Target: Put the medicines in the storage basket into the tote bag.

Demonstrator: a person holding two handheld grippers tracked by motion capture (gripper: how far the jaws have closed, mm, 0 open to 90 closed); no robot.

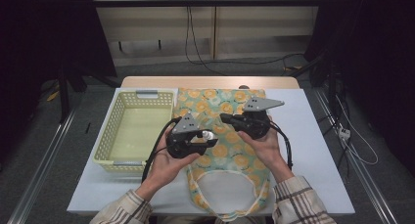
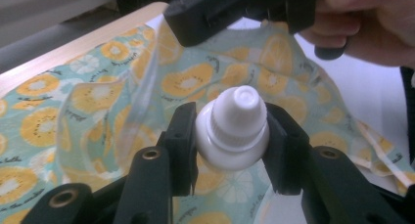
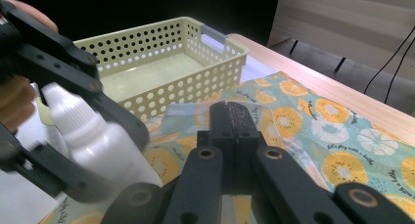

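A small white squeeze bottle with a nozzle cap sits between the jaws of my left gripper, which is shut on its body. From above, the bottle and left gripper hang over a teal cloth bag printed with orange fruit slices. My right gripper is shut, its jaws pressed together on the bag's upper edge, and the cloth rises in a peak toward it. The two grippers face each other closely, right gripper just beyond the bottle.
A pale yellow perforated basket with nothing in it stands left of the bag on the white table top. The bag's handles lie toward the person. The table's wooden far edge borders dark floor and cables.
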